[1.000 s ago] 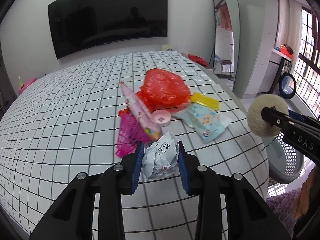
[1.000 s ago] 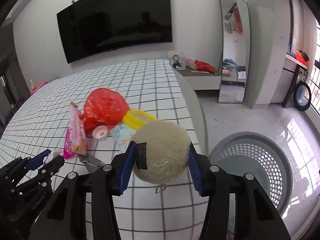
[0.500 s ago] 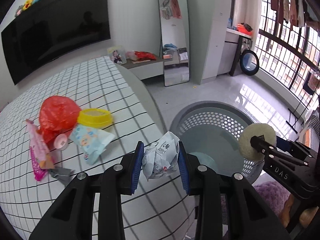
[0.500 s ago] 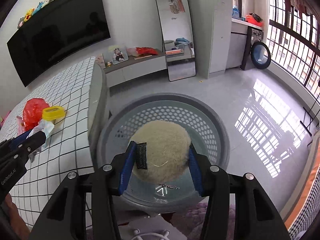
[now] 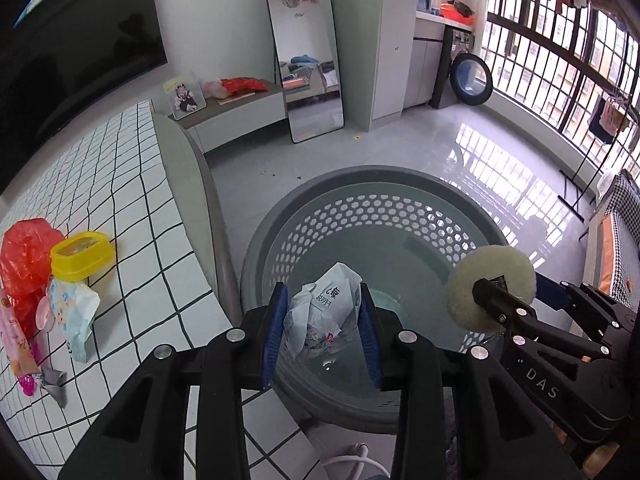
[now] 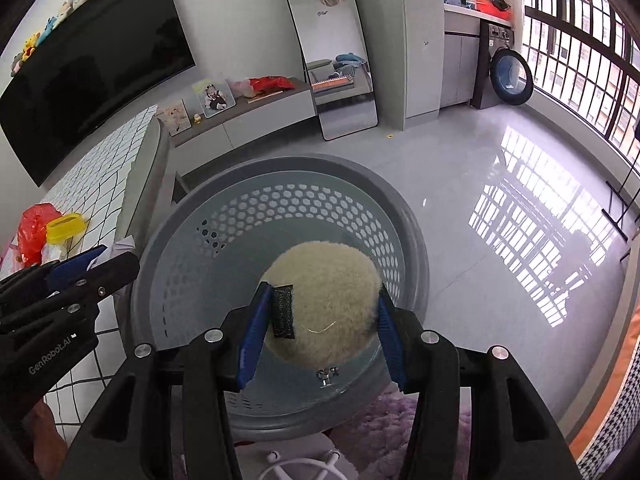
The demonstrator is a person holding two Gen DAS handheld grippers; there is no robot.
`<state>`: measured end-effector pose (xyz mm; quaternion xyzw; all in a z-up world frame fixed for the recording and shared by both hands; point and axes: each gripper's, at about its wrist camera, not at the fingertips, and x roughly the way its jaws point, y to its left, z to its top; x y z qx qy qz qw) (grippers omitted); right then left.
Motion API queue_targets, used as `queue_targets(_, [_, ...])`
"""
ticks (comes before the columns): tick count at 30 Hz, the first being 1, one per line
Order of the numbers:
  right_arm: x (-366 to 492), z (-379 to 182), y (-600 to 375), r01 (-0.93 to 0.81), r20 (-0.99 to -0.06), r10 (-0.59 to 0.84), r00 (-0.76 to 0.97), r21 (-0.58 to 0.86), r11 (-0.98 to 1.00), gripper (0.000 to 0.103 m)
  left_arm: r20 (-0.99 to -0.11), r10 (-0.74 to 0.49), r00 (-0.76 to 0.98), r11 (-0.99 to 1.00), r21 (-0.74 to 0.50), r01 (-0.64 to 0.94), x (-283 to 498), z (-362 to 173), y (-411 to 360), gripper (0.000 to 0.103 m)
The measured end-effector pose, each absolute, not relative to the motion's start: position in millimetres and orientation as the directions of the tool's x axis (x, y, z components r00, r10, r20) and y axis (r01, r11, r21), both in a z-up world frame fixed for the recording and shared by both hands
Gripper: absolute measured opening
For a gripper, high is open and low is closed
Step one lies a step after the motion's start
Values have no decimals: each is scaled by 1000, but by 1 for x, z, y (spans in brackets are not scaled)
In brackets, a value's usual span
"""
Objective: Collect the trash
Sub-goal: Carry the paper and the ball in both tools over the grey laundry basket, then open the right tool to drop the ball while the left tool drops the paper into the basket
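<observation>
Currently left gripper (image 5: 322, 322) clenched on crumpled white plastic wrapper (image 5: 325, 314), lower centre of frame, above round grey perforated basket (image 5: 320, 224). Right gripper (image 6: 320, 330) clamps cream fuzzy ball (image 6: 326, 312) over same basket. Red plastic bag (image 5: 24, 254) and yellow tub (image 5: 82, 256) on checked bed (image 5: 120, 168), left edge.

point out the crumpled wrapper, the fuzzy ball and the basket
crumpled wrapper (image 5: 326, 316), left wrist view, on its printed white front.
fuzzy ball (image 6: 326, 300), right wrist view, on the middle of its fur.
basket (image 6: 280, 204), right wrist view, on its holed far wall.
</observation>
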<state>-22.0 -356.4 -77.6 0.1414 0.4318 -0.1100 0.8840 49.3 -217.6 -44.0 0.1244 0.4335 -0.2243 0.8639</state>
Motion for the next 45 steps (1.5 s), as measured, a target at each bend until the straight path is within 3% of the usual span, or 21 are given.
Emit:
queue_targets(14, [-4, -91, -367, 320, -809, -49, 586, 176, 931, 50, -826, -266, 496, 875, 9, 485, 59, -53, -219, 36])
queue_targets(19, [-2, -93, -372, 323, -813, -41, 581, 184, 928, 51, -826, -269, 495, 880, -2, 475, 59, -52, -218, 46])
queue_targets(22, [-4, -91, -373, 327, -807, -44, 589, 188, 926, 66, -822, -272, 500, 886, -10, 464, 60, -49, -215, 56])
queue_targets(26, [-6, -86, -373, 329, -797, -57, 601, 182, 927, 69, -815, -263, 517, 894, -5, 448, 60, -47, -212, 66])
queue_targets(45, [-12, -85, -371, 337, -794, -53, 606, 196, 921, 69, -801, -254, 543, 899, 12, 438, 55, -40, -203, 73])
